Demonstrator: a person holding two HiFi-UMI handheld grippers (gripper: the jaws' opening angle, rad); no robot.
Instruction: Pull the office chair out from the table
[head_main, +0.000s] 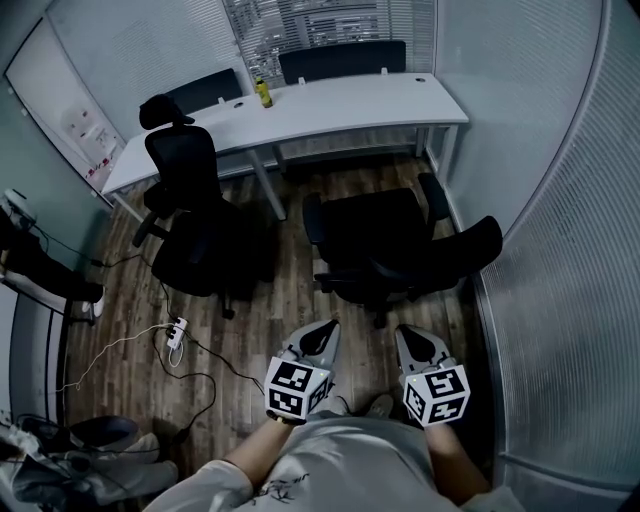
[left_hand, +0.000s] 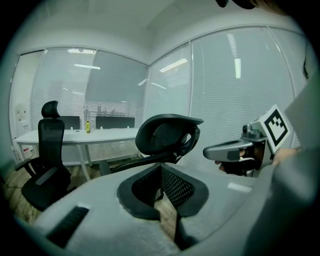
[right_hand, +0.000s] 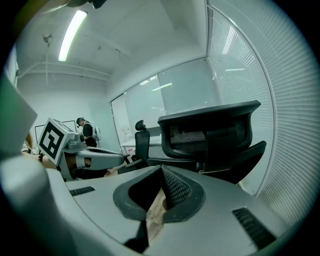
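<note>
A black mesh office chair (head_main: 385, 245) stands on the wood floor a little out from the white table (head_main: 400, 100), its backrest toward me. It fills the middle of the left gripper view (left_hand: 167, 135) and of the right gripper view (right_hand: 215, 135). My left gripper (head_main: 326, 328) and right gripper (head_main: 406, 334) hover side by side just short of the chair's back, apart from it. Both are shut with nothing between the jaws; the tips meet in the left gripper view (left_hand: 161, 166) and in the right gripper view (right_hand: 161, 170).
A second black chair with a headrest (head_main: 185, 215) stands at the left by the table. A yellow bottle (head_main: 264, 93) is on the tabletop. A power strip with cables (head_main: 177, 333) lies on the floor at the left. A glass wall (head_main: 560, 300) runs close along the right.
</note>
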